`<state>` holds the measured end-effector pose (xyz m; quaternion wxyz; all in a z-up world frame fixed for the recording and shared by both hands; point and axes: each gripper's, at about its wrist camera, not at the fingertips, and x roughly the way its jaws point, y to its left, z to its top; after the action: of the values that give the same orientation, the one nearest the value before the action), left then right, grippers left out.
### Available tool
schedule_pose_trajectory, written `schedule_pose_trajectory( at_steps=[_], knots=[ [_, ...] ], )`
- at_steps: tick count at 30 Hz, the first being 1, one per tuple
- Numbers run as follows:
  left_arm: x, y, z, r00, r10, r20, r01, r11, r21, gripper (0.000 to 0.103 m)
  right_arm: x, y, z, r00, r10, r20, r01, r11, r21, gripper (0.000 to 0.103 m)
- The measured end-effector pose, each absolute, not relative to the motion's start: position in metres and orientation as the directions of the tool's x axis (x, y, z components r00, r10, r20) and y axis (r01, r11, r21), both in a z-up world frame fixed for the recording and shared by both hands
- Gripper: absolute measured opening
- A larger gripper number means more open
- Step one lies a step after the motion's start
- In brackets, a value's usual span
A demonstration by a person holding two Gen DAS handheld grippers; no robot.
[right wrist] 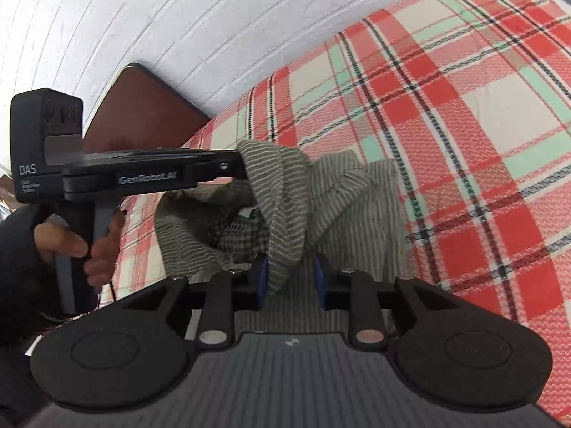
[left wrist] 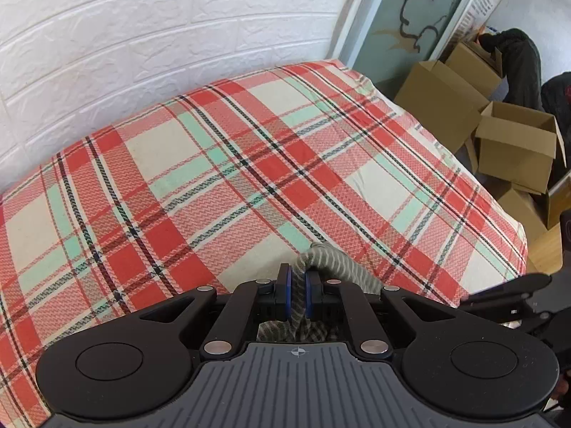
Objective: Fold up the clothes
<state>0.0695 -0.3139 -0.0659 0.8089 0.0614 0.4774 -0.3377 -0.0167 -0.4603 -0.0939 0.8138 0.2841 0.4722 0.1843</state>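
An olive-and-white striped garment (right wrist: 285,178) with a checked lining (right wrist: 235,232) lies bunched on the plaid bed sheet (right wrist: 464,107). My left gripper (left wrist: 295,278) is shut on a fold of the garment (left wrist: 332,260), with the cloth pinched between its blue pads. In the right wrist view the left gripper (right wrist: 235,166) reaches in from the left and holds that fold lifted off the bed. My right gripper (right wrist: 291,274) has its jaws apart. A stitched hem hangs between them against the left pad (right wrist: 262,274), and the right pad stands clear of the cloth.
The bed sheet (left wrist: 249,142) runs back to a white brick-pattern wall (left wrist: 142,35). Cardboard boxes (left wrist: 514,142) stand on the floor past the bed's right edge. A brown headboard (right wrist: 135,114) stands at the left. A person's hand (right wrist: 100,246) grips the left handle.
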Motion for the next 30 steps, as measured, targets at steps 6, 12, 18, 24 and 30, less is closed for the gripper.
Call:
schedule_pose_trajectory(
  at_steps=[6, 12, 18, 24, 30],
  knots=[
    [0.072, -0.303, -0.064, 0.318, -0.487, -0.813, 0.583, 0.777, -0.238, 0.004, -0.021, -0.476, -0.108, 0.528, 0.710, -0.467, -0.030, 0.564, 0.825, 0.003],
    [0.069, -0.298, -0.057, 0.295, -0.507, -0.810, 0.591, 0.763, -0.262, 0.005, -0.008, -0.485, -0.130, 0.462, 0.881, -0.102, -0.096, 0.164, 0.982, 0.003],
    [0.073, -0.298, -0.062, 0.292, -0.493, -0.819, 0.572, 0.777, -0.263, 0.005, -0.001, -0.483, -0.167, 0.429, 0.847, -0.313, 0.038, 0.330, 0.943, 0.007],
    [0.073, -0.303, -0.064, 0.290, -0.500, -0.816, 0.582, 0.769, -0.264, 0.007, -0.010, -0.478, -0.125, 0.468, 0.691, -0.551, -0.015, 0.630, 0.777, 0.038],
    [0.074, -0.307, -0.064, 0.297, -0.515, -0.804, 0.592, 0.760, -0.268, 0.009, -0.027, -0.458, -0.058, 0.574, 0.455, -0.681, -0.105, 0.866, 0.490, 0.036]
  ],
)
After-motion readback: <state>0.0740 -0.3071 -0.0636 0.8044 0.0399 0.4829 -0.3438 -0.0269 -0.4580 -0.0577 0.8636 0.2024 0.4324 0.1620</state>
